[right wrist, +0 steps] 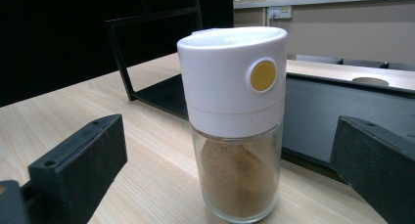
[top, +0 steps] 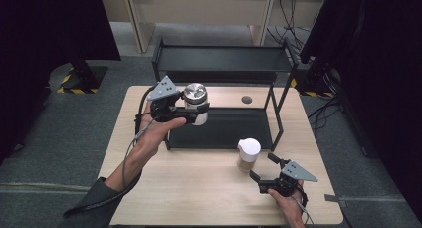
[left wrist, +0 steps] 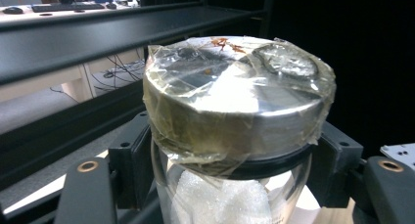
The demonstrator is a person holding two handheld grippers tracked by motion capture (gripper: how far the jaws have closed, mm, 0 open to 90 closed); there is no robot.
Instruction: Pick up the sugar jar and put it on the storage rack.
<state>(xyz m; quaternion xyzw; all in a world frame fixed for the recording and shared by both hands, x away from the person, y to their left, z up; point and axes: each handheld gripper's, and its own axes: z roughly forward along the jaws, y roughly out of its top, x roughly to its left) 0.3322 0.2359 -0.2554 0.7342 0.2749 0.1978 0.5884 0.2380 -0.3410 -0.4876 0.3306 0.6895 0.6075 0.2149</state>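
High view: a glass jar [top: 195, 104] (lid taped) is clamped by the left gripper [top: 191, 113] above the black rack [top: 221, 63]; the right gripper [top: 265, 172] fingers are spread open near a spice shaker [top: 248, 154] on the worktop [top: 199, 188].

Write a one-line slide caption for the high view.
Left hand-held gripper holds a metal-lidded glass jar above the black rack; right hand-held gripper waits open by the spice shaker.

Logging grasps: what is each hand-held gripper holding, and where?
Left hand-held gripper clamps the glass jar just below its metal lid. Right hand-held gripper holds nothing.
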